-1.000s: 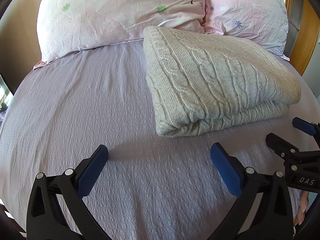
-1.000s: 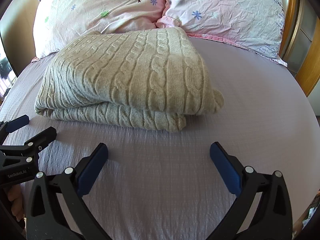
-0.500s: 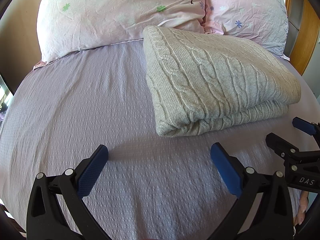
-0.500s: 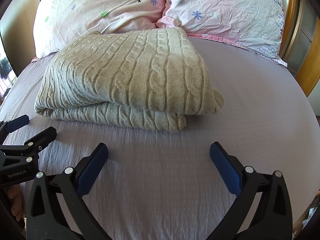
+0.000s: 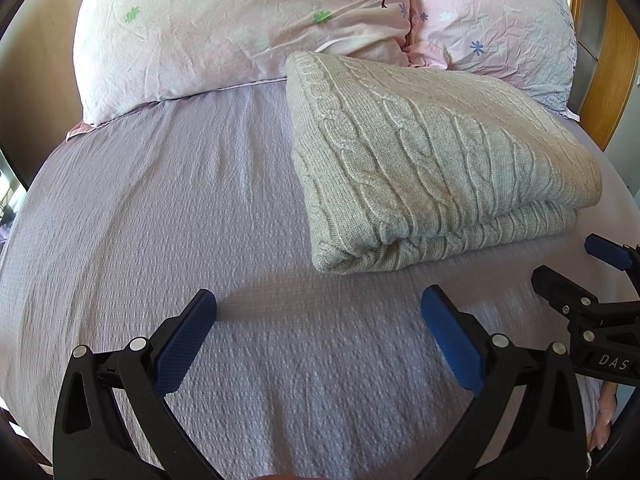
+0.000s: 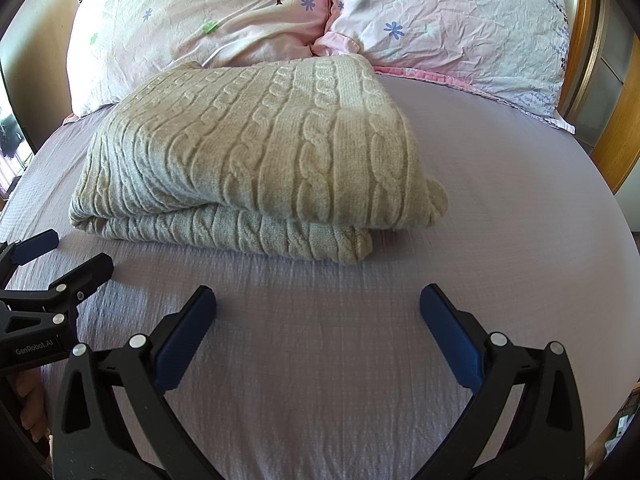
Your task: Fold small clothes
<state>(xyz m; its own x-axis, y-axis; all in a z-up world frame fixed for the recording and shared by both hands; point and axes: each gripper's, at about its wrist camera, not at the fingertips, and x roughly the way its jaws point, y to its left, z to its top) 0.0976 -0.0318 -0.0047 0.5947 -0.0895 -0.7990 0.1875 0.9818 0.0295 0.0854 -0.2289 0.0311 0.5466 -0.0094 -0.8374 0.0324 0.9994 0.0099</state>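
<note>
A beige cable-knit sweater (image 5: 432, 168) lies folded in a thick rectangle on the lilac bed sheet (image 5: 160, 208), its far edge against the pillows. It also shows in the right wrist view (image 6: 260, 160). My left gripper (image 5: 318, 312) is open and empty, hovering over the sheet just in front of the sweater's near left corner. My right gripper (image 6: 318, 308) is open and empty, in front of the sweater's near right corner. Each gripper shows at the edge of the other's view: the right one (image 5: 576, 268), the left one (image 6: 60, 252).
Two pink flowered pillows (image 5: 240, 24) (image 5: 492, 12) lie at the head of the bed. A wooden headboard (image 5: 604, 92) stands at the right. Bare sheet spreads left of the sweater and right of it in the right wrist view (image 6: 520, 200).
</note>
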